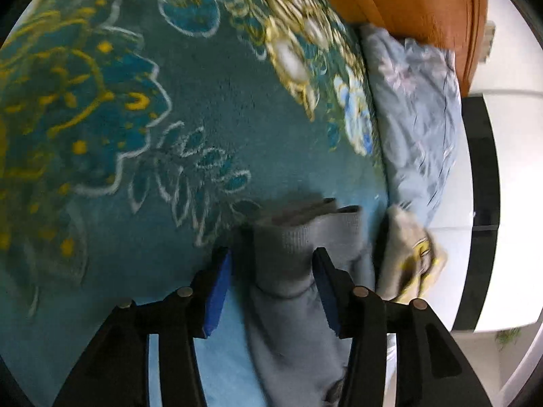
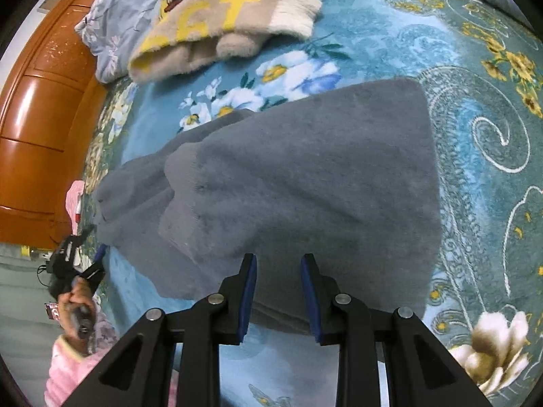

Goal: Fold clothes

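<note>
Grey fleece garment [image 2: 298, 183] lay mid-bed, half folded. Left tongs [image 1: 273, 288] stood open around its cuff, pads clear. Right tongs [image 2: 278, 295] straddled the near hem at 6 o'clock, grip unclear. Best smooth flat before folding; beige sweater [image 2: 224, 17] at 12 o'clock.

A folded sweater [image 2: 305, 183] lies on the bedspread [image 2: 482, 176], directly ahead of the right gripper [image 2: 278, 291], whose fingers straddle its near edge. Beyond it, a plush garment [image 2: 217, 23] rests partly on a pillow [image 2: 115, 23] against the wooden headboard [image 2: 44, 108]. At the sweater's left end sits the left gripper [image 2: 96, 254], a cuff [image 1: 305, 237] between its fingers.
</note>
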